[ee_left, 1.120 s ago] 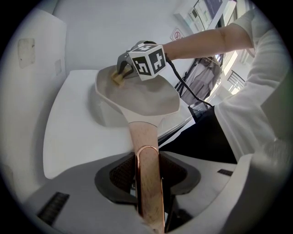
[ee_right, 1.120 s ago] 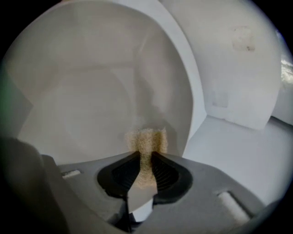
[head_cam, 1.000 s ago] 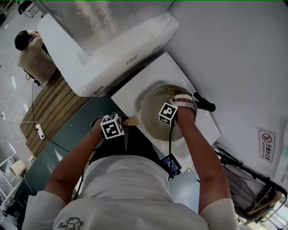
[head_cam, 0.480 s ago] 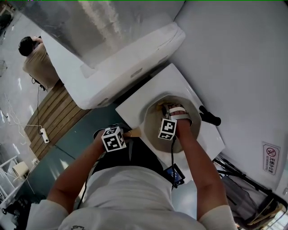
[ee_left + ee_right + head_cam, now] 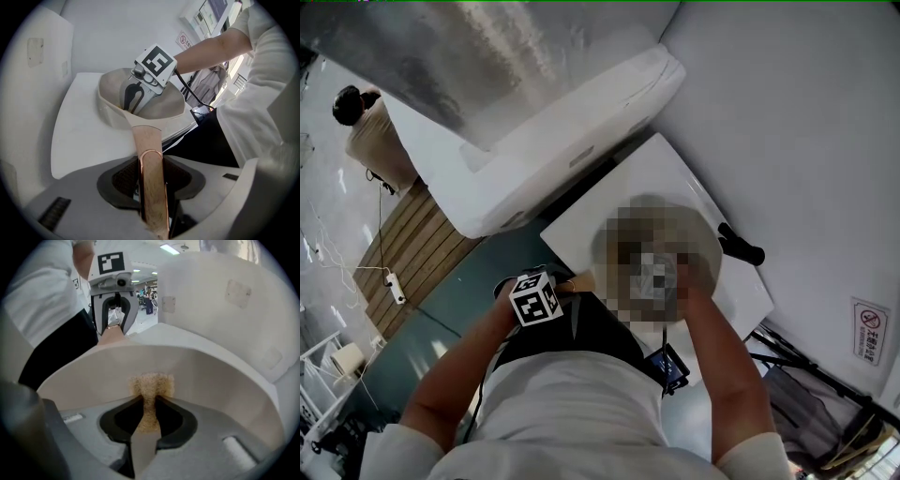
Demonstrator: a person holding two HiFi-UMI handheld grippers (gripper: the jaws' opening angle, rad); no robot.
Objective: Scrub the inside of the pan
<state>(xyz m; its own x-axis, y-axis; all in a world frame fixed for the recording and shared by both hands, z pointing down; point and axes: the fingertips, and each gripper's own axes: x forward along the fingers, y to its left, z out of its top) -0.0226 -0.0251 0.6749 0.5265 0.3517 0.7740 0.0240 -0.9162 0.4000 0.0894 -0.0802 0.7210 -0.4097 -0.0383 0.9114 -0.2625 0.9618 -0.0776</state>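
Note:
In the left gripper view a cream pan [image 5: 115, 89] sits on a white table [image 5: 79, 136]. Its wood-coloured handle [image 5: 149, 164] runs back between the jaws of my left gripper [image 5: 151, 180], which is shut on it. My right gripper [image 5: 136, 96], under its marker cube, points down into the pan. The right gripper view shows my right gripper [image 5: 150, 401] shut on a tan sponge [image 5: 151, 386] that presses on the pan's inner wall [image 5: 201, 376]. My left gripper [image 5: 114, 315] shows beyond the rim. In the head view a mosaic patch hides the pan; the left gripper's cube [image 5: 534, 298] shows.
A black object [image 5: 741, 244] lies on the white table [image 5: 609, 202] to the right of the pan. A big white padded block [image 5: 534, 141] stands just behind the table. A person [image 5: 366, 131] is far off at the left. Wall to the right.
My right gripper with the sponge has moved across the pan's inside toward my body and turned. The left gripper has stayed on the handle.

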